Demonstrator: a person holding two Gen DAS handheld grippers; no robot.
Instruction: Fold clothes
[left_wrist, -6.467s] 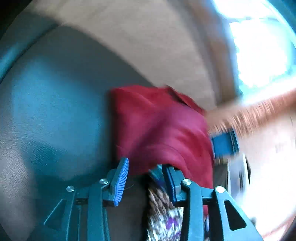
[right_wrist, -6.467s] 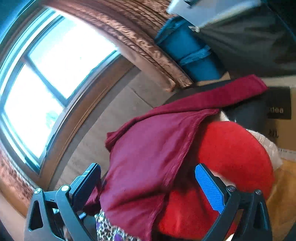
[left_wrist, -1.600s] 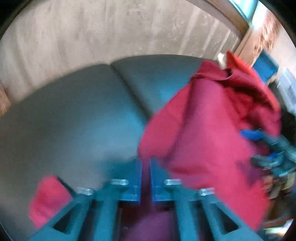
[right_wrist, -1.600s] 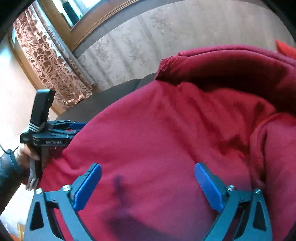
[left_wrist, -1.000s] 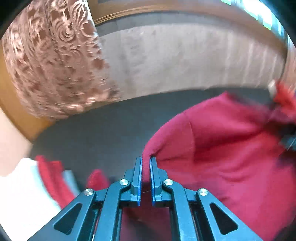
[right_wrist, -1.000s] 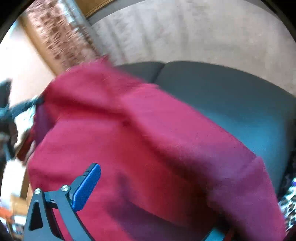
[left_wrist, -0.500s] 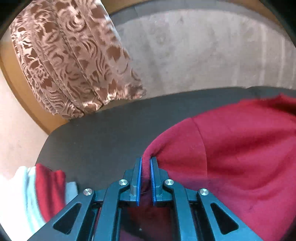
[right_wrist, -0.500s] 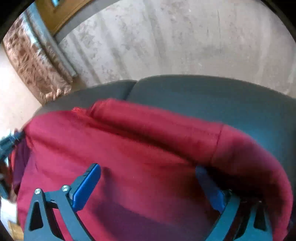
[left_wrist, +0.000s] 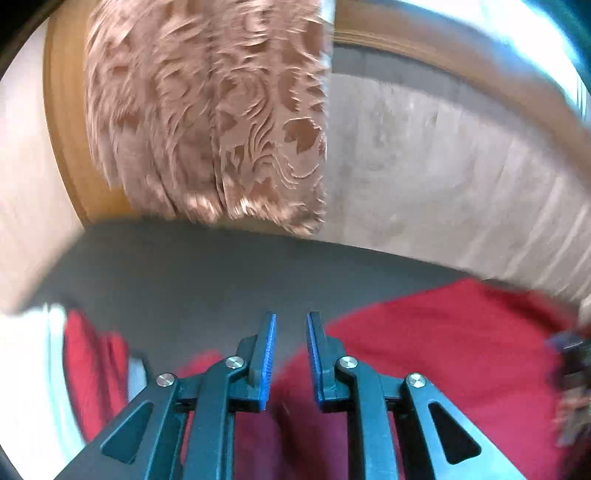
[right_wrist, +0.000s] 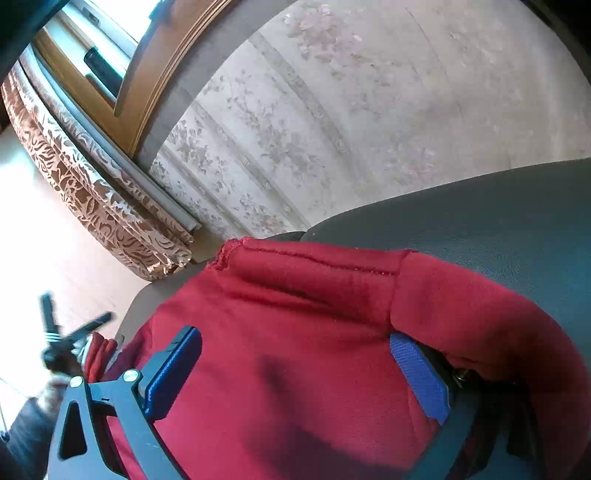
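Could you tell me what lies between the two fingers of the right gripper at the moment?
The red garment fills the gap between the right gripper's fingers, draping over one finger; the right wrist view shows it.

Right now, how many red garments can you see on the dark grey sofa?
2. A large dark red fleece garment is spread on the dark grey sofa, under the right gripper. A brighter red cloth lies at the sofa's left end. More may be hidden.

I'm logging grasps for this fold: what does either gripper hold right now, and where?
Nothing is clamped. Left gripper has just opened off the red garment; right gripper stands open over it.
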